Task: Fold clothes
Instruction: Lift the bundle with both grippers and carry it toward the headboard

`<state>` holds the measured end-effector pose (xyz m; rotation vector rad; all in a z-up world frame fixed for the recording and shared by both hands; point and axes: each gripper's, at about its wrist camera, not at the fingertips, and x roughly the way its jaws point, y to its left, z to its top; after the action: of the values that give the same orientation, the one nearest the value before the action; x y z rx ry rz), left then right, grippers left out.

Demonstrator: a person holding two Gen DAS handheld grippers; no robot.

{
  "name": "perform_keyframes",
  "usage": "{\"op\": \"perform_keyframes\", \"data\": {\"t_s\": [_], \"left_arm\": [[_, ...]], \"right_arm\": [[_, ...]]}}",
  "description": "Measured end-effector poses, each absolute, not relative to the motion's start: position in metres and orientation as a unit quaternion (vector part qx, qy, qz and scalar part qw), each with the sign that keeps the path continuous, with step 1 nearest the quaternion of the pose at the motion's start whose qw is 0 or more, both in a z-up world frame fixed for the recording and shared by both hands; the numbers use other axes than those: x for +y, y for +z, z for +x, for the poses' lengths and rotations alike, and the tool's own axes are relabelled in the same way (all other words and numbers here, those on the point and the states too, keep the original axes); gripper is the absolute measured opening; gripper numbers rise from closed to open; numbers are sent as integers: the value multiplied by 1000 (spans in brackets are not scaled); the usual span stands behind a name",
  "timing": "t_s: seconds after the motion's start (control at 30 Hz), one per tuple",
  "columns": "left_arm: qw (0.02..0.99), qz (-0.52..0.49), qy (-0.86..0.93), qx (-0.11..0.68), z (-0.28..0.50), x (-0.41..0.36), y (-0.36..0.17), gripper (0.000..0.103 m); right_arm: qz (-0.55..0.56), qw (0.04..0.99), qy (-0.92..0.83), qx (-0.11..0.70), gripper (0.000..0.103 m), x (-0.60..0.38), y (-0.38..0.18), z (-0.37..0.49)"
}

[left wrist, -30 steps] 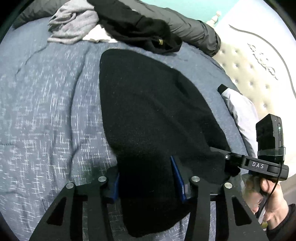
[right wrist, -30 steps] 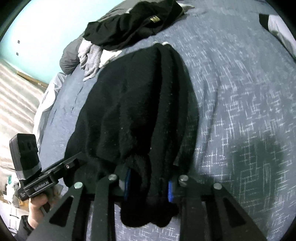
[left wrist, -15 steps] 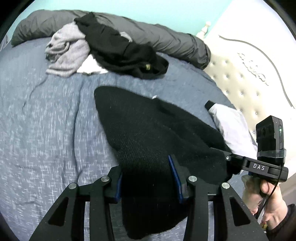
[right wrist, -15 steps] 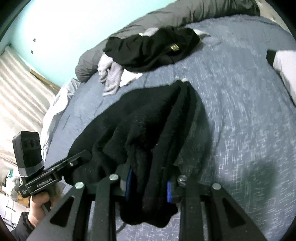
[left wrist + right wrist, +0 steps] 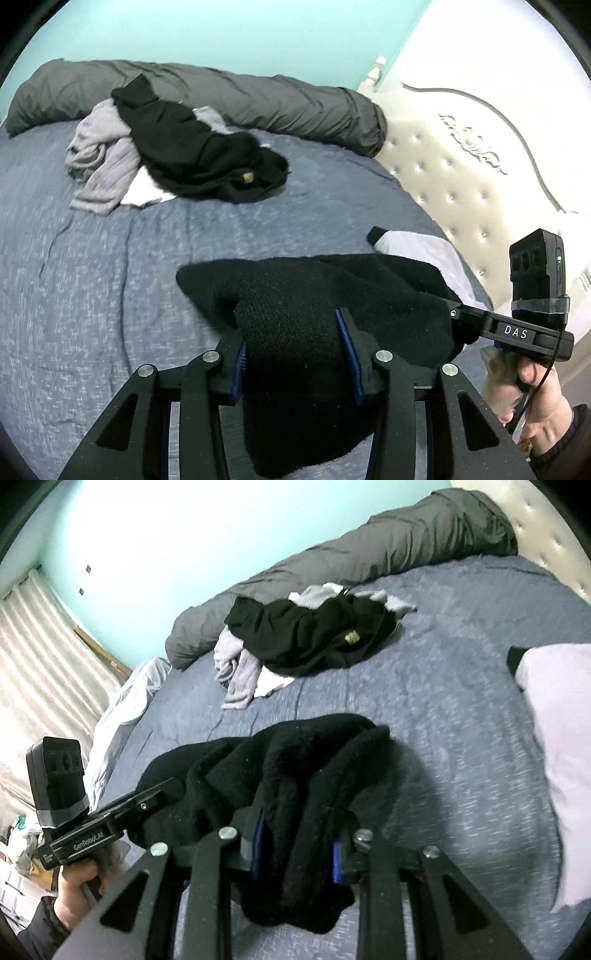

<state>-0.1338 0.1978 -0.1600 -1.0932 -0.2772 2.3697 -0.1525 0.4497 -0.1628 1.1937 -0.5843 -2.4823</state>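
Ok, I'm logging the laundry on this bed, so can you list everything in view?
black knit: one, black, held up over the near bed, clamped by both grippers
clothes pile: one heap, black, grey and white pieces, far side of bed
blanket: one, blue-grey, covers the bed
duvet roll: one, dark grey, along the far edge
pillow: one, pale, near the headboard
headboard: one, cream, tufted
wall: turquoise
curtain: pale, striped
left hand-held gripper: black, blue pads, shut on the knit
right hand-held gripper: same, shut on the knit
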Motion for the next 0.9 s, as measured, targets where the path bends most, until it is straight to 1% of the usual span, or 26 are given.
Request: {"op": "perform_keyframes", "data": {"t_s": [0.5,0.7,0.9], "left_arm": [[302,-371,875,-76,-131,309,-87,45],[318,-361,874,-72,-136,362,-67,45],[333,-358,869,-69,-146,412,-61,45]], "right_arm": [[376,129,-899,-182,26,550,-79,-121],[362,111,-909,-177,26,600,-58,-113],[356,93,-913,-174,26,648,-48,-111]]}}
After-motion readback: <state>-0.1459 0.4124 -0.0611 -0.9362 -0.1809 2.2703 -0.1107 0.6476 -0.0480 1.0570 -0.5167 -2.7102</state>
